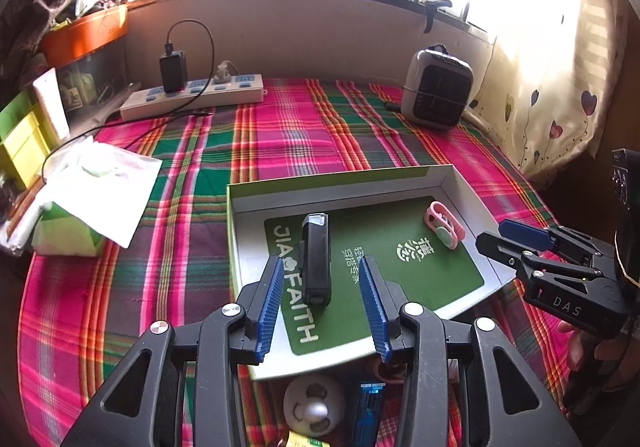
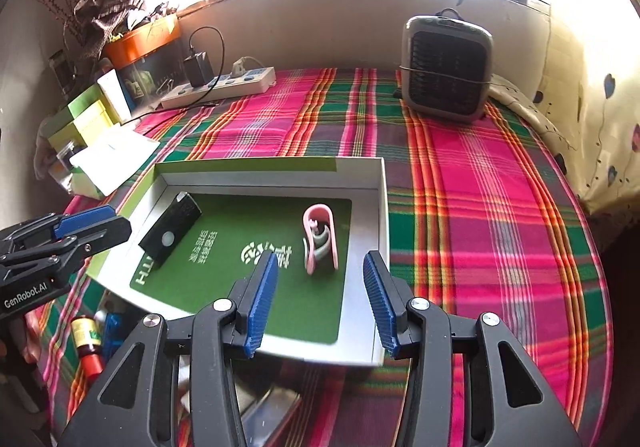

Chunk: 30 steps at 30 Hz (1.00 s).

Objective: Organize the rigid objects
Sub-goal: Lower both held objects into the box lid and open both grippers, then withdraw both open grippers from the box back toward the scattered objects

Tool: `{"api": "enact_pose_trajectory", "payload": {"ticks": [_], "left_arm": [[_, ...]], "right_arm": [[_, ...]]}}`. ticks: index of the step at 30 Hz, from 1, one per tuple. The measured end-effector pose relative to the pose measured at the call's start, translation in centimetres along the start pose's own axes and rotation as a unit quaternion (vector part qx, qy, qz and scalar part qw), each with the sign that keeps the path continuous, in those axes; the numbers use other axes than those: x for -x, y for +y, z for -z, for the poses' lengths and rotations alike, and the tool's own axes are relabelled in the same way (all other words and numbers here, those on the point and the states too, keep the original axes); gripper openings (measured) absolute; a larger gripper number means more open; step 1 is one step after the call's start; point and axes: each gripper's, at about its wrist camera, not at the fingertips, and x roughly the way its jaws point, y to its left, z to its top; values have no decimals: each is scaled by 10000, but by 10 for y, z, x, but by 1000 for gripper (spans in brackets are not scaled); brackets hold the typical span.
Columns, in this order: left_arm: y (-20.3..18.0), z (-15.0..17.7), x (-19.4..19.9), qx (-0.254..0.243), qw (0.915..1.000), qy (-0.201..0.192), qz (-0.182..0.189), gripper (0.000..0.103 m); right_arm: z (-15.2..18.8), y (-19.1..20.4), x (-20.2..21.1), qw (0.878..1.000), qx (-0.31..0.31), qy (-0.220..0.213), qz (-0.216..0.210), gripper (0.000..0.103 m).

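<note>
A shallow box [image 1: 340, 183] with a green bottom sits on the plaid cloth [image 2: 480, 187]. Inside lie a black lighter [image 1: 316, 259] on the left and a pink clip [image 2: 320, 239] on the right. The left gripper [image 1: 322, 307] has its fingers apart, holding nothing, above the lighter. The right gripper [image 2: 320, 299] is let go too, near the clip. Only the left view shows a white smiley toy [image 1: 314, 403] near the box. Only the right view shows a small red-capped bottle [image 2: 86, 339].
</note>
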Motion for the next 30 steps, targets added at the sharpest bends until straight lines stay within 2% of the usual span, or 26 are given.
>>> {"api": "enact_pose_trajectory", "payload": {"ticks": [9, 23, 25, 26, 30], "left_arm": [[14, 19, 37, 171, 9995, -263, -9, 39], [30, 69, 60, 600, 9980, -174, 16, 41], [31, 75, 61, 632, 9979, -139, 29, 45], [32, 78, 61, 669, 9977, -128, 35, 51], [38, 90, 64, 820, 9966, -53, 85, 52]], "right_arm": [[22, 7, 26, 9999, -3, -47, -90, 46], [59, 9, 41, 9997, -182, 77, -167, 46], [62, 8, 40, 9995, -238, 128, -190, 46], [63, 7, 40, 9993, -271, 151, -225, 46], [68, 8, 44, 9989, -331, 146, -283, 46]]}}
